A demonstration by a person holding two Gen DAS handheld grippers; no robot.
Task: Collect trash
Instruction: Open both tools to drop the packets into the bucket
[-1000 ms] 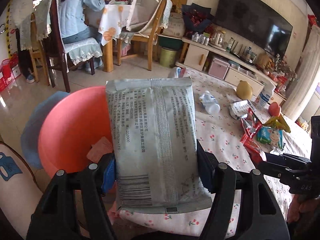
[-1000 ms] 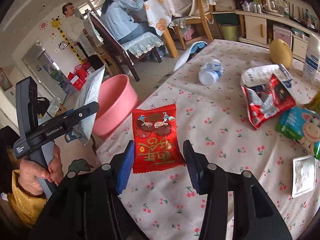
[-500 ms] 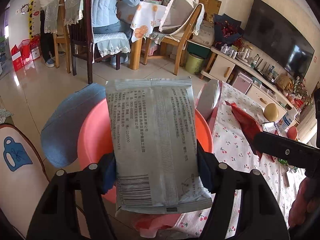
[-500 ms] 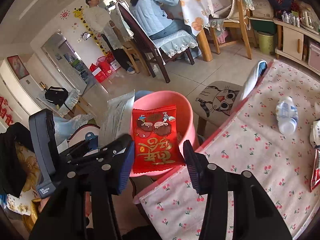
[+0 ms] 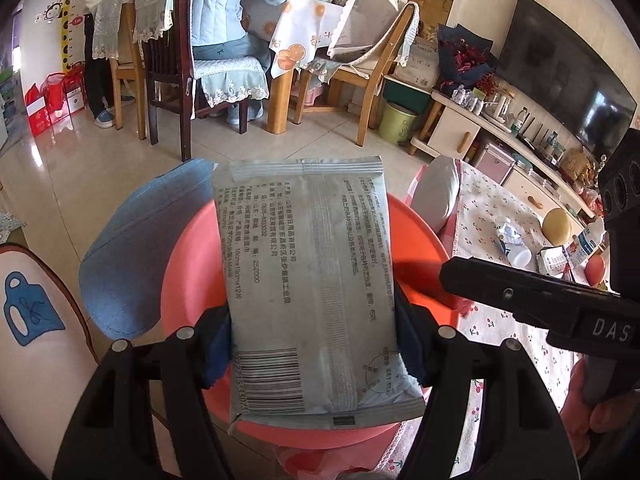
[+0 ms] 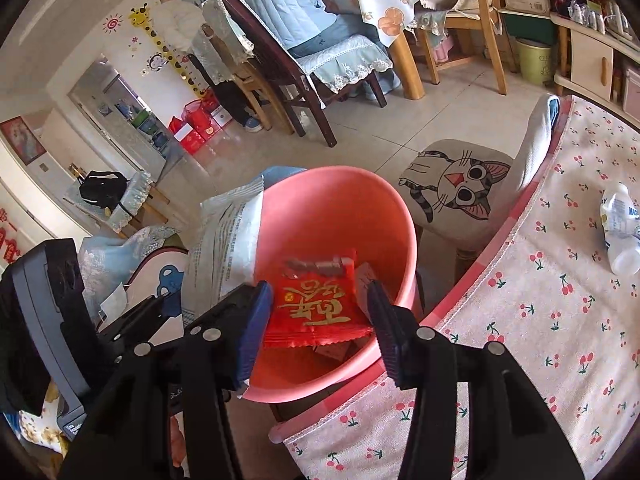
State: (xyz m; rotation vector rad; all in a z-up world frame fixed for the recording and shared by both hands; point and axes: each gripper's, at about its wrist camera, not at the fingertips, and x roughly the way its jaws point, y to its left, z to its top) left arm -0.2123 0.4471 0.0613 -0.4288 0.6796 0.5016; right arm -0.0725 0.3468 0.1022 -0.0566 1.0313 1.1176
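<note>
Now both hands have swung off the desk [image 6: 560, 320] to the pink bin [image 6: 384, 216] (beside it) — left gripper [image 5: 312, 344] fingers clamp the grey pack [image 5: 308, 280], right gripper [image 6: 316, 312] fingers pinch the red packet [image 6: 316, 308] over the bin — ready to drop

The grey packet [image 5: 316, 292] hides most of the pink basin [image 5: 188, 280] from eleven to five o'clock. In the right wrist view, the bottle [image 6: 622, 228] is cut off at three o'clock.

Bright daylight, floor glare at left, fisheye-warped dark corners, sharp.
</note>
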